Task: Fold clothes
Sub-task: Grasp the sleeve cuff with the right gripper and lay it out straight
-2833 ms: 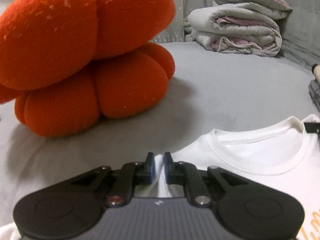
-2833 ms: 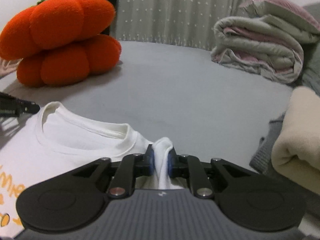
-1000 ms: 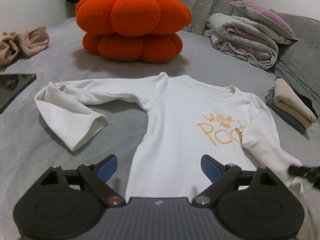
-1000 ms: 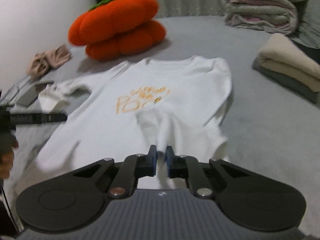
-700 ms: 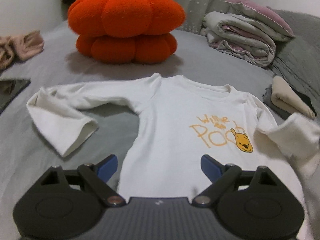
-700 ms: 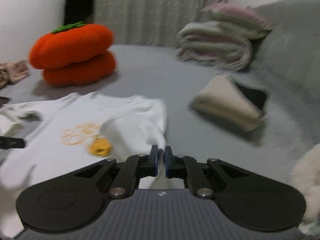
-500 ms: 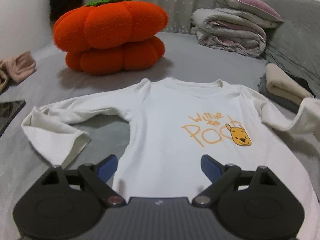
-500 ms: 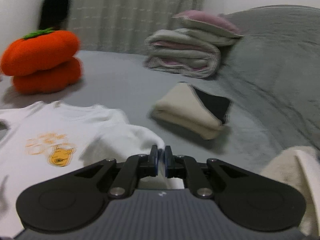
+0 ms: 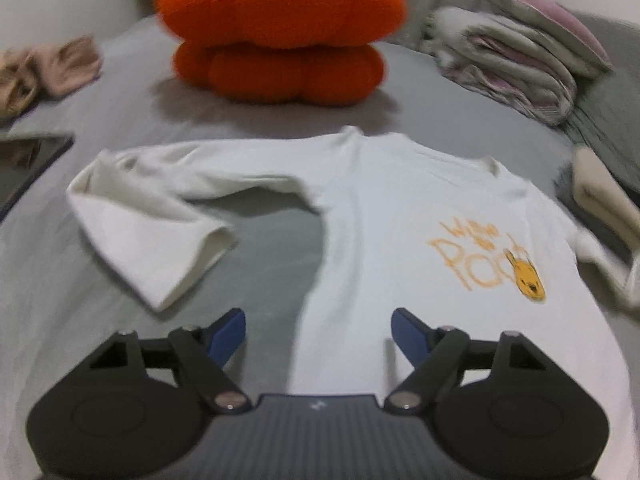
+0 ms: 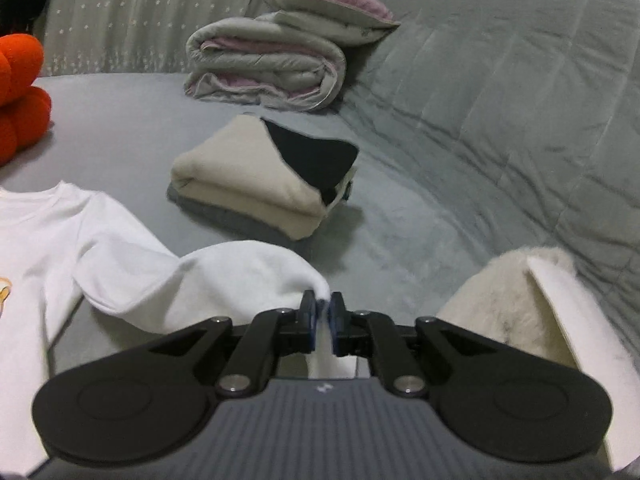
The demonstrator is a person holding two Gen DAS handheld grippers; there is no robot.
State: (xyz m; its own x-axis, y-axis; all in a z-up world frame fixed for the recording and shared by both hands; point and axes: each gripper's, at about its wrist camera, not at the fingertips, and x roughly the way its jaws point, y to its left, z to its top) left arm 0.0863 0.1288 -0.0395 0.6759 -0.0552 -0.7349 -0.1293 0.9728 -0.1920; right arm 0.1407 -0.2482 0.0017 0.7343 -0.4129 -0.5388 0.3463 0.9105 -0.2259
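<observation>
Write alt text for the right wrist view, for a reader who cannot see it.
The right gripper is shut on a sleeve of a white shirt lying on a grey bed. Beyond it sit a folded cream garment and a rolled quilt with a pillow on top; a fluffy white item is at lower right.

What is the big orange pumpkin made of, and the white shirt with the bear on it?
The orange pumpkin looks like a plush cushion: fuzzy, matte surface and soft bulging lobes, probably stuffed fabric. The white shirt looks like soft knit cloth, maybe cotton: it lies limp, wrinkles, and its sleeve droops where the right gripper pinches it.
</observation>
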